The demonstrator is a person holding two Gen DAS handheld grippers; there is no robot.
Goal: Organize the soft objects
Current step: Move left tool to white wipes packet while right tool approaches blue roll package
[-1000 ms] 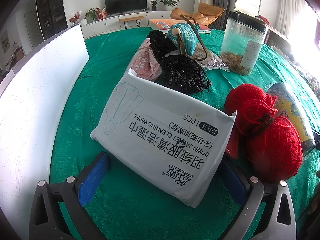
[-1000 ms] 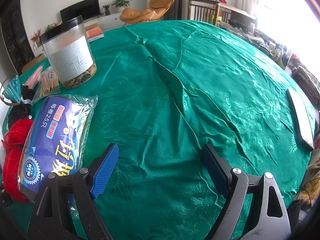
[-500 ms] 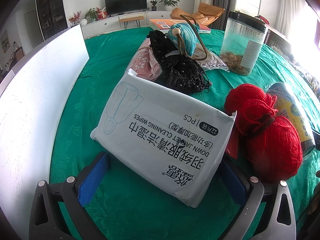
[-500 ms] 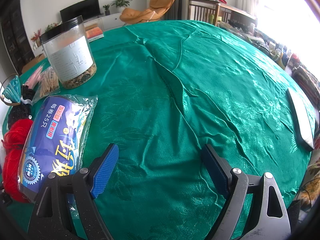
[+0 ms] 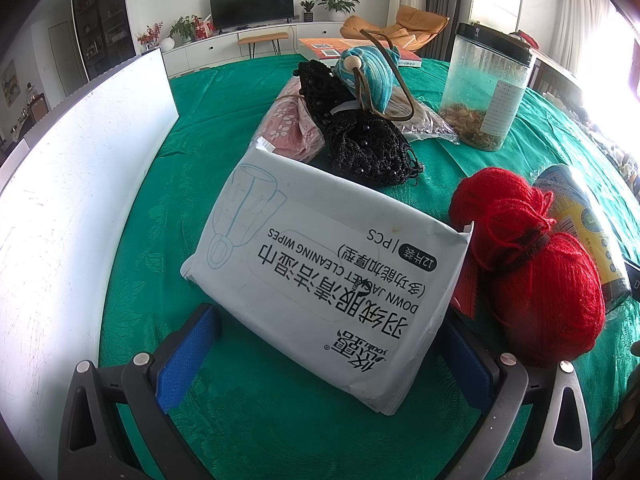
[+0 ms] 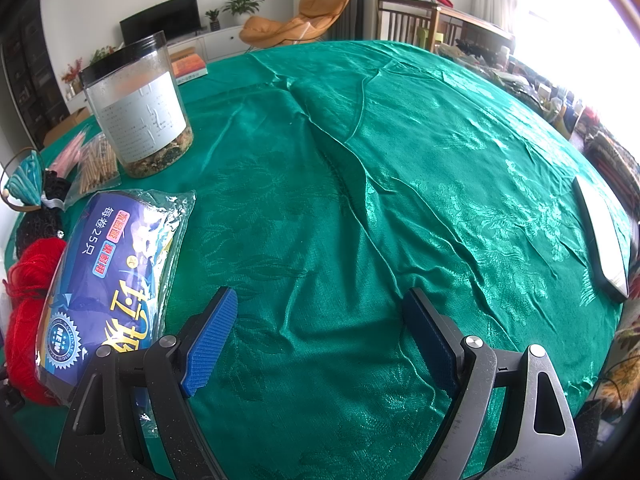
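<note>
In the left wrist view a pale grey pack of cleaning wipes [image 5: 324,276] lies on the green tablecloth [image 5: 192,128], its near end between the fingers of my open left gripper [image 5: 328,356]. Red yarn balls [image 5: 532,264] lie to its right. Behind are a black beaded net bag [image 5: 360,144], a pink floral pouch [image 5: 292,128] and a teal pouch [image 5: 368,72]. My right gripper [image 6: 320,336] is open and empty over bare cloth; a blue plastic bag roll pack [image 6: 112,276] and the red yarn [image 6: 28,304] lie at its left.
A white board [image 5: 72,184] stands along the left. A clear jar with a black lid [image 5: 488,84] [image 6: 140,108] stands at the back, with a bag of wooden sticks [image 6: 96,160] and books [image 5: 340,46] nearby. A white flat object [image 6: 600,240] lies at the table's right edge.
</note>
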